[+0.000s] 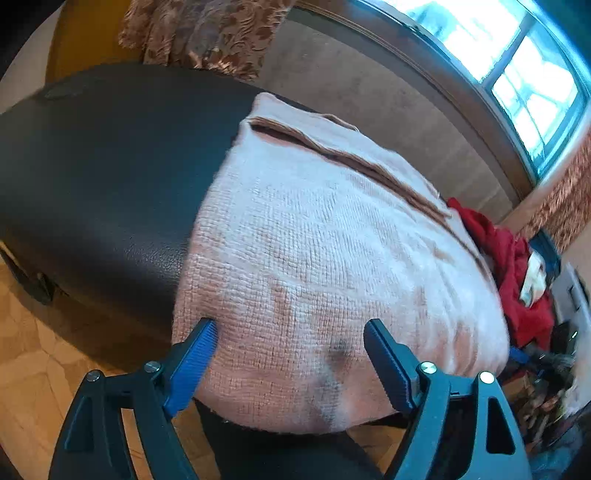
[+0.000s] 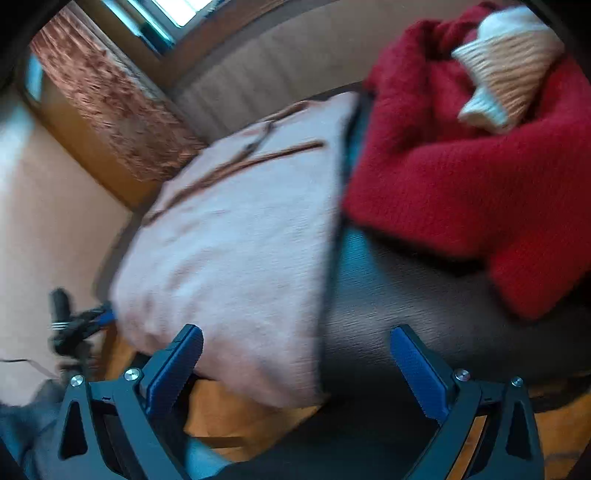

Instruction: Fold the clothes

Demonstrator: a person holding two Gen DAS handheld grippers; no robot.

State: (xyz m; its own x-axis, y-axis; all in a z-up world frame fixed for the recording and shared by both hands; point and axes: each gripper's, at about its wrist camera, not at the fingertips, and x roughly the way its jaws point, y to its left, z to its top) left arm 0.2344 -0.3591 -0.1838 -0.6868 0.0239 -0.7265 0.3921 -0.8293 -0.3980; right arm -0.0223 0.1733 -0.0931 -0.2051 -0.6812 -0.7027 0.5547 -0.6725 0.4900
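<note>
A pale pink knitted garment [image 1: 314, 258] lies folded flat on a black leather bench [image 1: 110, 166], its near edge hanging slightly over the front. It also shows in the right wrist view [image 2: 229, 236]. My left gripper [image 1: 291, 332] is open and empty, its fingers spread over the garment's near edge. My right gripper [image 2: 295, 343] is open and empty, just in front of the garment's near right corner. A red knitted sweater [image 2: 461, 158] lies crumpled on the bench to the right, with a striped peach and white piece [image 2: 506, 70] on top.
A wall with a window [image 1: 517, 62] and patterned curtains [image 1: 207, 33] stands behind the bench. A wood-pattern floor [image 1: 33, 362] lies in front. The red pile [image 1: 517, 277] shows at the right in the left wrist view, with clutter [image 1: 546, 387] beyond it.
</note>
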